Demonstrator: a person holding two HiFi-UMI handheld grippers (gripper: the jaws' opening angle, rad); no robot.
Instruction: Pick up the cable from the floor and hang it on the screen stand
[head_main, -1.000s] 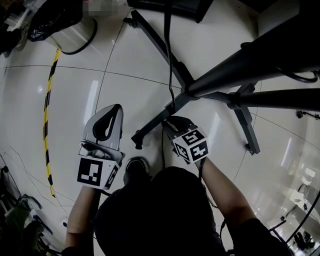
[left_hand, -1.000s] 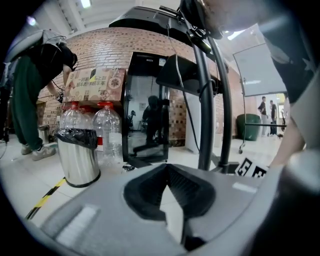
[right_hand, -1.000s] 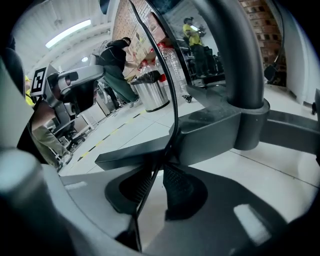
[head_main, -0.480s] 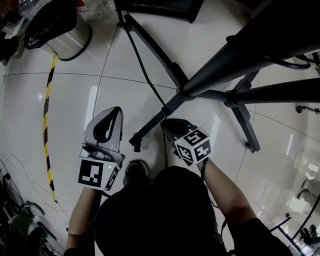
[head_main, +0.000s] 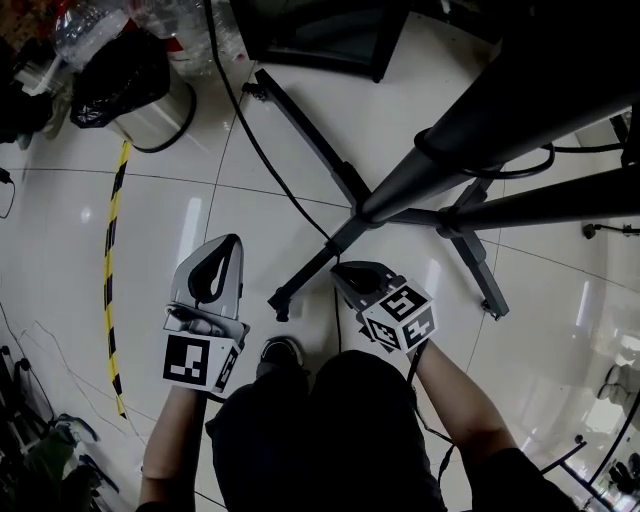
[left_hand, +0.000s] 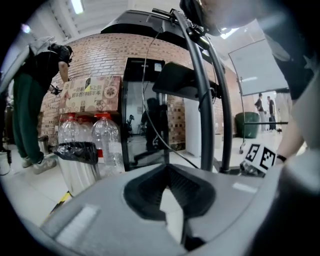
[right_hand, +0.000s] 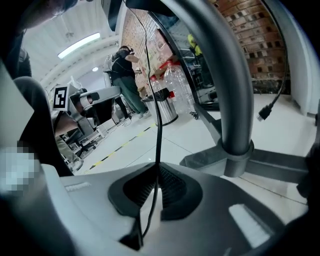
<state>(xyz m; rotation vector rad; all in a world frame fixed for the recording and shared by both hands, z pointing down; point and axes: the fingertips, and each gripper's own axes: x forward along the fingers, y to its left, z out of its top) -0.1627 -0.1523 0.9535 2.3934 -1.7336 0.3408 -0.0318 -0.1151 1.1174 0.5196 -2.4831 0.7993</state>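
In the head view, the right hand-held gripper (head_main: 342, 272) is low over the floor (head_main: 150, 230), just beside a base leg of the screen stand (head_main: 400, 190). The thin black cable (head_main: 262, 150) runs from its tips away across the tiles. The left hand-held gripper (head_main: 230, 245) is alongside, well clear of the cable. In the left gripper view its jaws meet at the tips with nothing between them. In the right gripper view the jaws have just been closing and now pinch the cable (right_hand: 159, 125), which rises taut from between the pads beside the stand's thick pole (right_hand: 235, 100). The pick-up looks done, so the next step is probably to raise the cable and drape it over the stand.
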